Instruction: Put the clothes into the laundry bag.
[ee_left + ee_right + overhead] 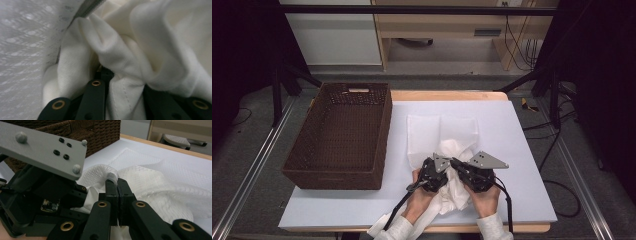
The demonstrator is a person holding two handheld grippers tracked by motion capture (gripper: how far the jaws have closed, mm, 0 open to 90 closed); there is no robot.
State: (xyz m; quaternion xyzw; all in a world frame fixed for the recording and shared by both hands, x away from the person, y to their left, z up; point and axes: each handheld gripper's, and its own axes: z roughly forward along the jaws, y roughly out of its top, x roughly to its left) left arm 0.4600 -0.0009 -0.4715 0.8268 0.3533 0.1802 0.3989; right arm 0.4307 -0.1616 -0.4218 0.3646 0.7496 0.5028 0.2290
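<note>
A white mesh bag (442, 131) lies flat on the white table top, with a white cloth (453, 196) bunched at its near end and trailing toward the front edge. My left gripper (446, 169) is shut on a fold of that cloth (120, 57); in the left gripper view the mesh (22, 50) hangs on the left. My right gripper (117, 182) is shut on the bag's mesh rim (111, 177), holding it up off the table. In the right gripper view the left gripper's body and grey plate (42, 147) sit close on the left, and the cloth (91, 196) shows below them.
A dark brown woven basket (384, 125) stands at the left of the table, right beside the bag. The white table top (517, 140) lies bare to the right of the hands. Cables trail from both grippers over the front edge.
</note>
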